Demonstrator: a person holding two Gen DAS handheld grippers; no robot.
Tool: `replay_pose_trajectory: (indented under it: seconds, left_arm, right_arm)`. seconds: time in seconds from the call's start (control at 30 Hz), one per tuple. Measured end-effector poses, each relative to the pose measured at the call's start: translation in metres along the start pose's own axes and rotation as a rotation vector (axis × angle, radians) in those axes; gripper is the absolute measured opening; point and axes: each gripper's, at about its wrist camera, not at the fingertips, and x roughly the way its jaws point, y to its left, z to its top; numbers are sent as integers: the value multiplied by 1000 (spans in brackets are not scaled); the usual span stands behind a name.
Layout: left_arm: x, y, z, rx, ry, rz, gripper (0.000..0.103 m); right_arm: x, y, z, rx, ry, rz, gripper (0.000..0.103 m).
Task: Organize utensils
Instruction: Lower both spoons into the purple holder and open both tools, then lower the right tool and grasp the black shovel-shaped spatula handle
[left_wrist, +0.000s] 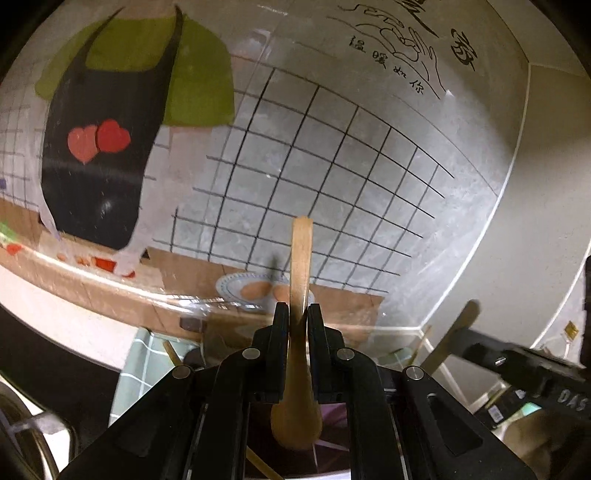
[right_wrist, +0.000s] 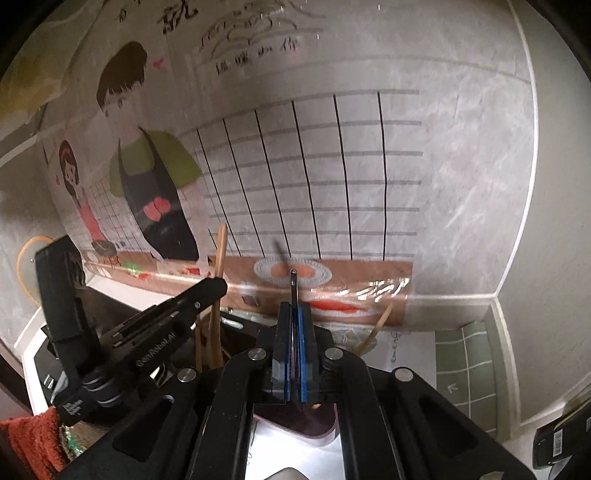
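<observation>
Left wrist view shows my left gripper (left_wrist: 297, 314) with its fingers clamped on a wooden spoon (left_wrist: 300, 332), the handle sticking up ahead of the tips and the bowl hanging back toward the camera. Right wrist view shows my right gripper (right_wrist: 294, 314) with its fingers pressed nearly together on a thin dark utensil handle (right_wrist: 293, 286); I cannot tell what kind of utensil it is, since only the slim shaft pokes out above the pads. Both tools are in the air in front of the illustrated wall covering (right_wrist: 332, 166), above the table (right_wrist: 406, 343). Between the grippers I can make out other wooden sticks (right_wrist: 212, 332) standing together in what seems to be a holder, though its rim is hidden behind the left gripper. My judgement is that I am carrying both pieces toward their sorting spot. To do it well I would keep each grip firm, hold the two hands well apart so the handles don't cross, and bring each one down upright over its slot before letting go, one hand at a time.
</observation>
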Motion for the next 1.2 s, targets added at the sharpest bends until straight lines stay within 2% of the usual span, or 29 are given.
replay_pose_trajectory:
  seconds: [0.03,0.17,0.23,0.33,0.47,0.57,0.7,0.93,1.03,1.13,1.2]
  left_arm:
    - [0,2,1,-12,12,-14,13]
    - [-16,5,13,-60,8,-30,35]
    - [-35,5,24,-82,-20,-27,37]
    - [-73,3,37,-104,-44,10,38]
    - [-122,-1,32,-93,-11,87,39]
    - [-157,-1,11,-75,44,138,39]
    - [-199,4,-30,-28,93,188,39]
    - [-243,37,-109,-68,203,313,43]
    - [-257,52,-133,-98,239,344,44]
    - [-274,66,-153,-159,248,365,44]
    - [-282,74,-164,-195,253,367,44]
  right_arm:
    - [3,-1,-1,3,22,14,4]
    - [4,-6,-4,33,66,65,9]
    - [-9,-6,-2,33,44,62,13]
    - [-41,-2,5,21,-1,62,14]
    - [-87,11,2,-21,-21,66,20]
    - [-103,22,-14,-33,37,95,22]
    - [-107,49,-65,-76,188,193,22]
    - [-57,111,-186,-209,511,281,22]
    - [-46,125,-218,-239,554,265,23]
    - [-31,126,-235,-169,592,243,23]
    - [-26,127,-240,-114,582,231,23]
